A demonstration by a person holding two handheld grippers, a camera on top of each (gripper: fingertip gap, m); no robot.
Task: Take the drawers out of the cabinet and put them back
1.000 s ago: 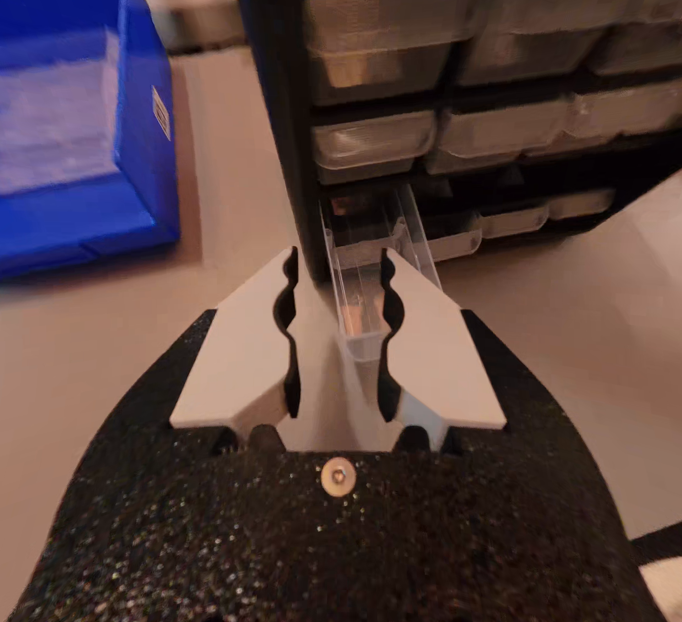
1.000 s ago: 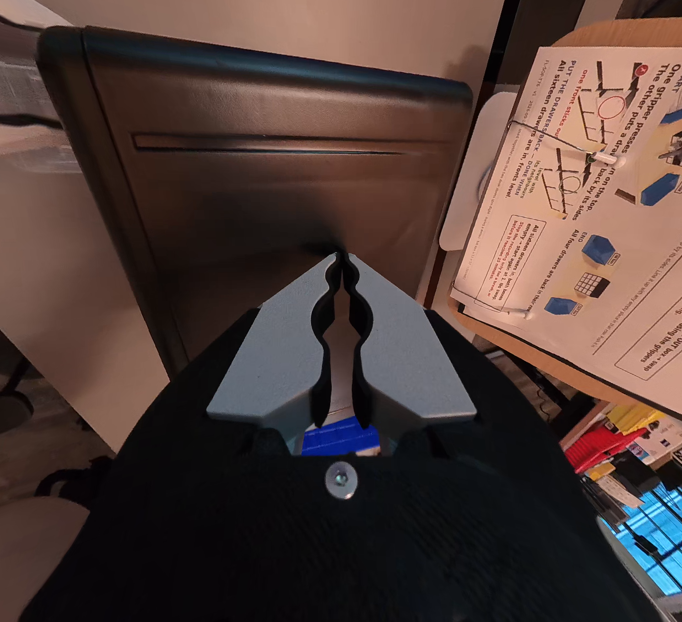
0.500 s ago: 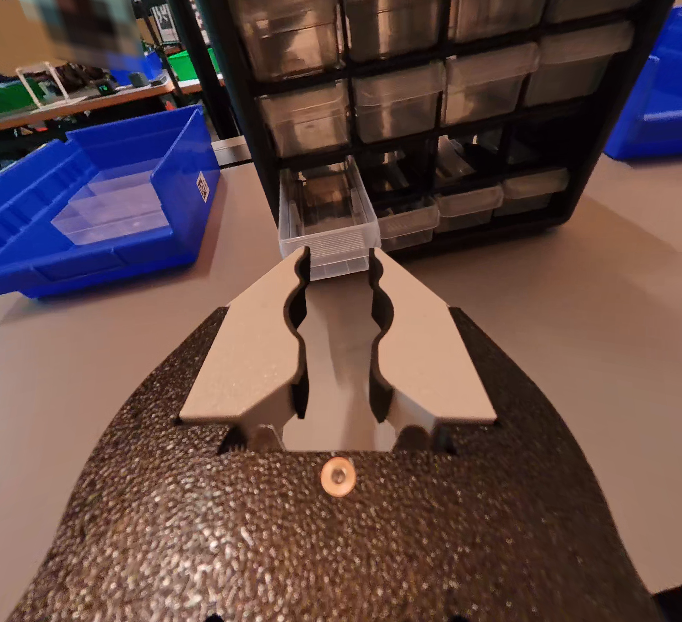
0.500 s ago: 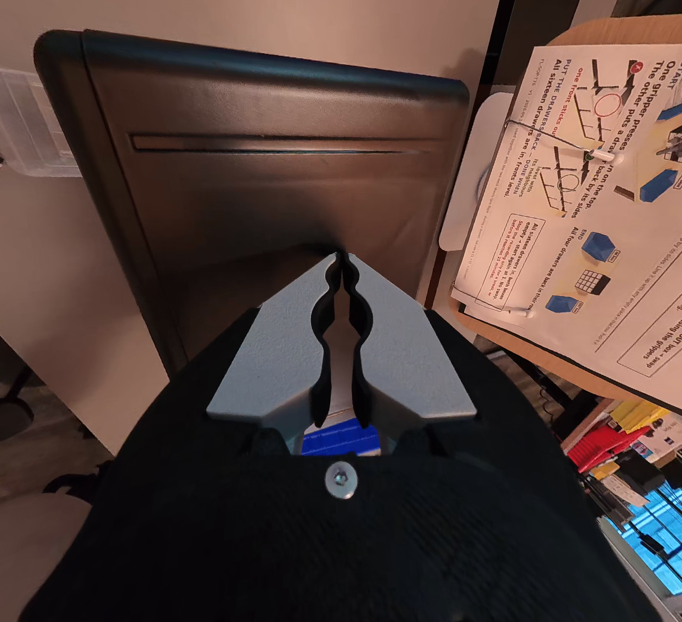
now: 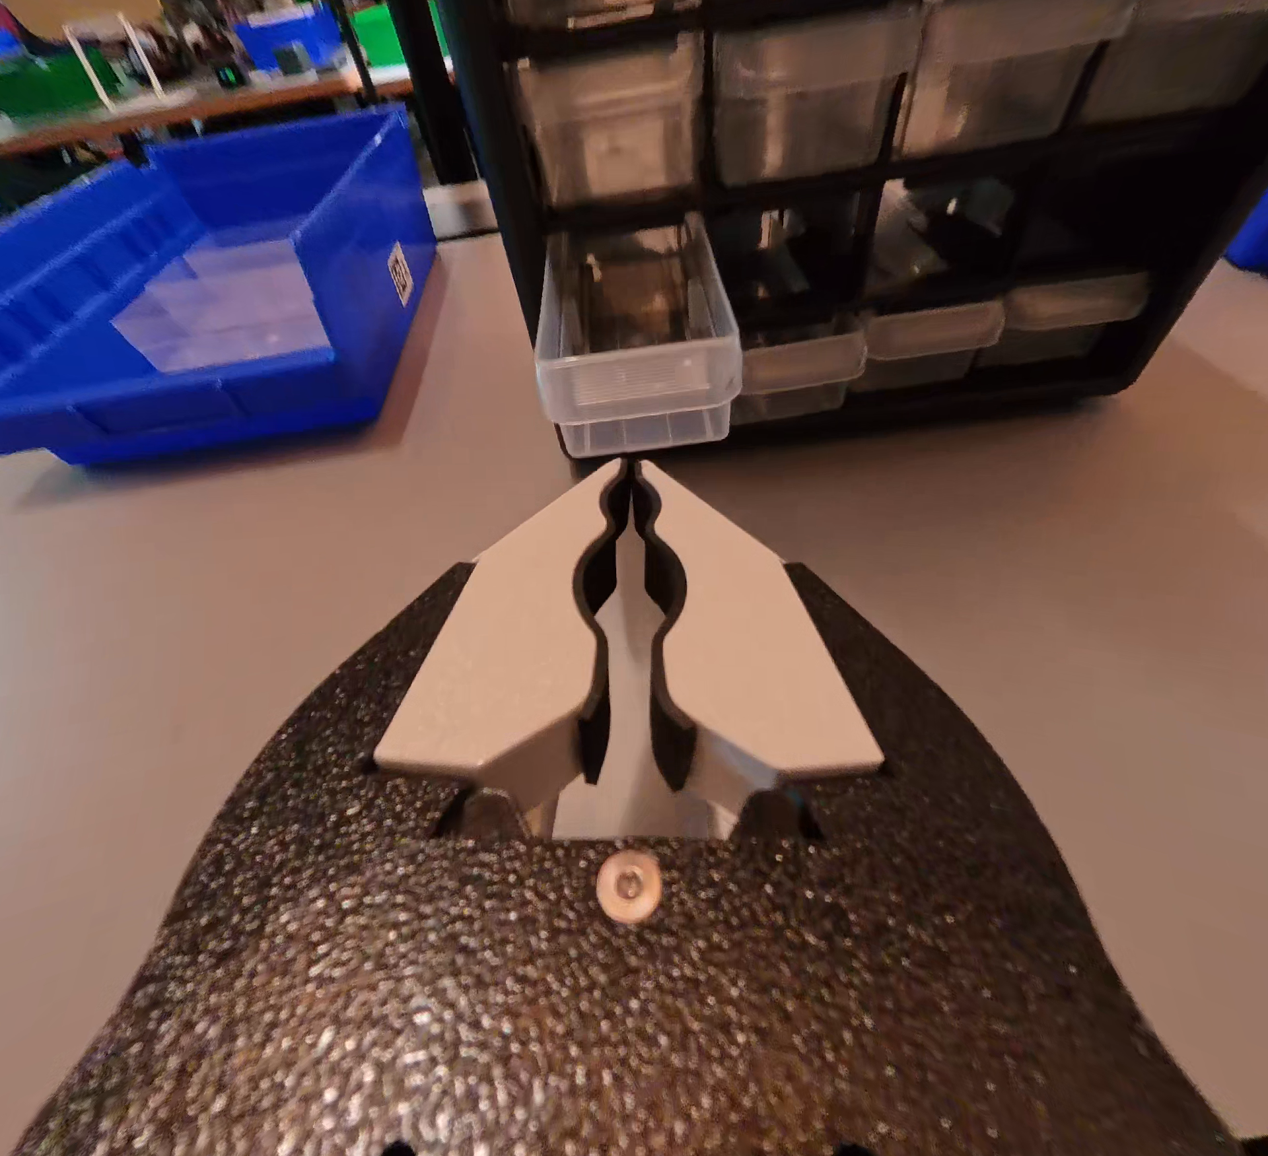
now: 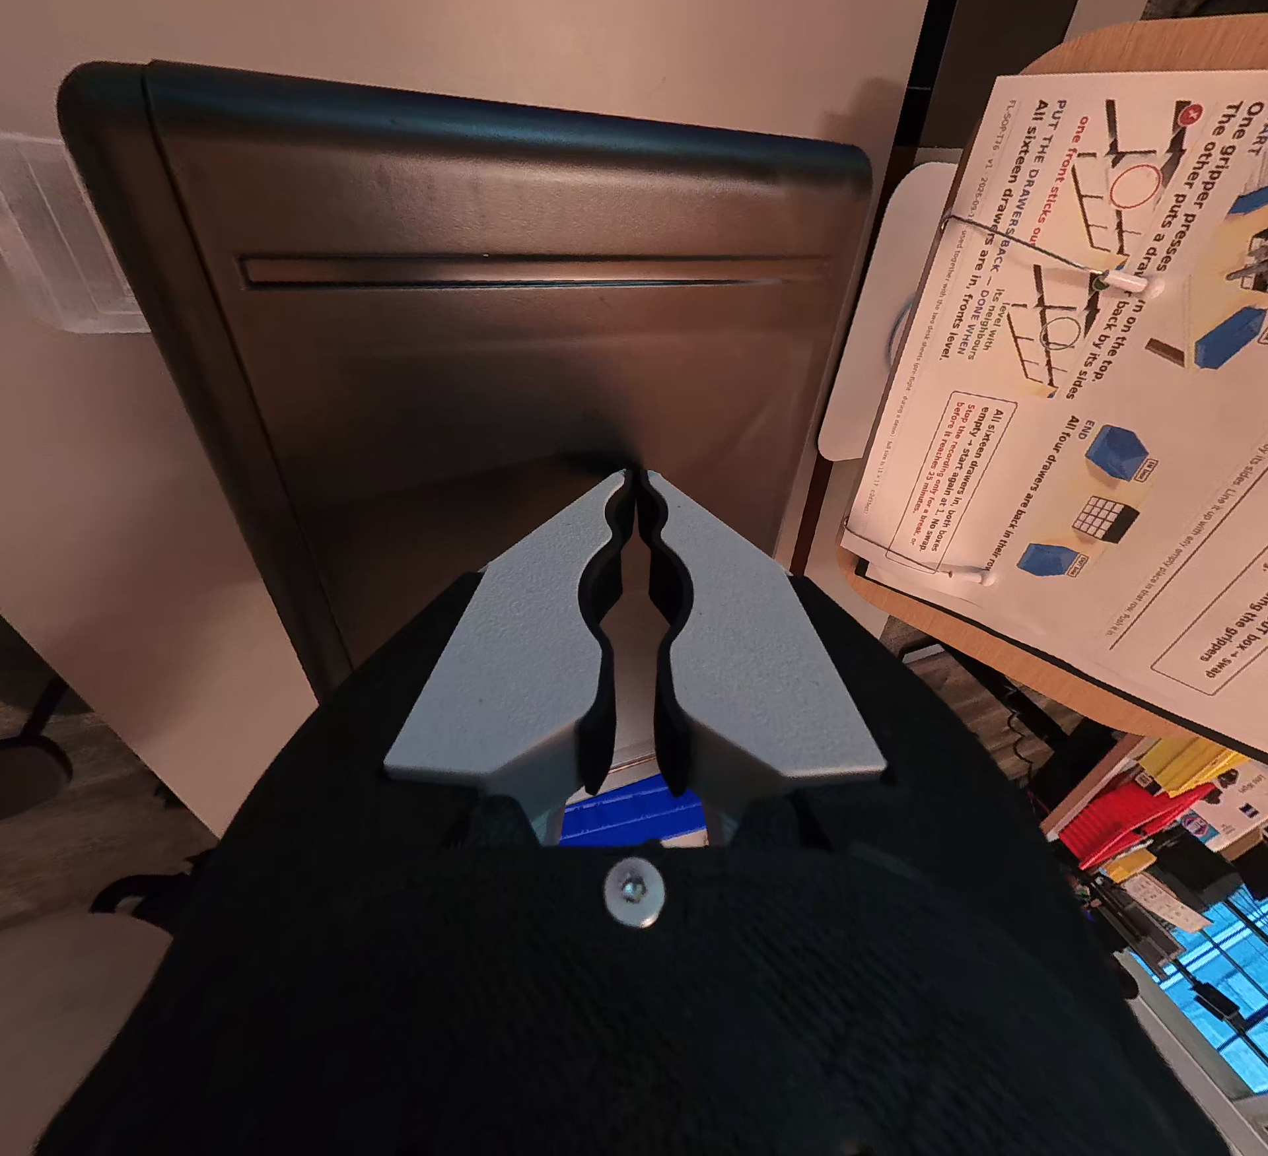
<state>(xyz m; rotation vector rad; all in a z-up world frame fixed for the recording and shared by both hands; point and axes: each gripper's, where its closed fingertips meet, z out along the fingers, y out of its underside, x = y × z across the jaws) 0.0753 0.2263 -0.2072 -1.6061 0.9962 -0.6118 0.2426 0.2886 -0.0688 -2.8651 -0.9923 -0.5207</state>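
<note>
In the left wrist view the black cabinet stands on the table with several clear drawers in its slots. One clear drawer sticks halfway out of the left slot of the third row. The slots to its right look dark and open. My left gripper is shut with nothing between its pads, its tips just in front of that drawer's lower front edge. In the right wrist view my right gripper is shut, its tips against the cabinet's black top.
A blue bin holding clear drawers sits left of the cabinet. Another blue bin shows at the right edge. A printed instruction sheet on a wooden board stands to the right of the cabinet. Workbenches lie behind.
My left gripper let the drawer's side go, drew back from it and shut on air. The drawer stays halfway in its slot. My right gripper has not moved.
</note>
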